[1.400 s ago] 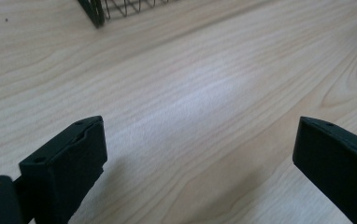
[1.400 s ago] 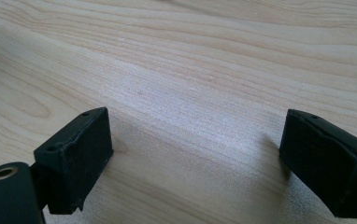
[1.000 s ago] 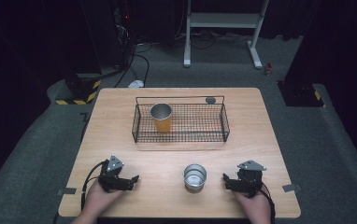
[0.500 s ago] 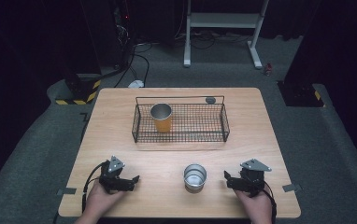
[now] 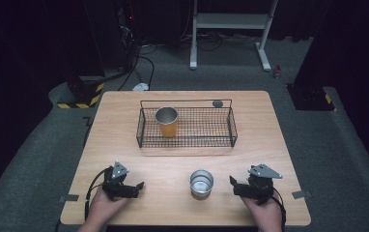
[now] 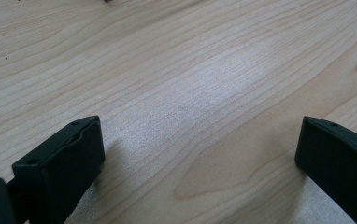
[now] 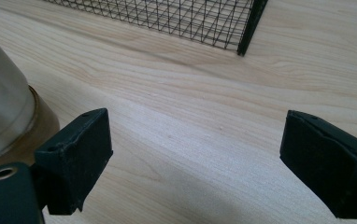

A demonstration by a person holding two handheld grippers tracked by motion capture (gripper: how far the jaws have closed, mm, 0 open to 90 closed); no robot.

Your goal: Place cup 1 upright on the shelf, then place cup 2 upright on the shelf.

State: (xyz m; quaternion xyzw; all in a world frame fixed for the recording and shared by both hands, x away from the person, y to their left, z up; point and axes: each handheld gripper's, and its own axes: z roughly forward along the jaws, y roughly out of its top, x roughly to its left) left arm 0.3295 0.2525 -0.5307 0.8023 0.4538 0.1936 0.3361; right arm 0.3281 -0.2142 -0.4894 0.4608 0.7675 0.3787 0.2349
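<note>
1. The left gripper (image 5: 135,185) rests low on the pale wooden table (image 5: 124,145), jaws spread wide over bare wood, holding nothing.
2. The right gripper (image 5: 234,184) sits likewise, jaws parted and empty, aimed toward the short silver metal cup (image 5: 201,182) just beside it; it looks readied for a grasp.
3. Farther back, the black wire basket (image 5: 231,126) holds an orange cup with a metal rim (image 5: 166,122), upright near its left end.

Matt wooden table (image 5: 124,125) — shiny metal cup (image 5: 201,182)
</note>
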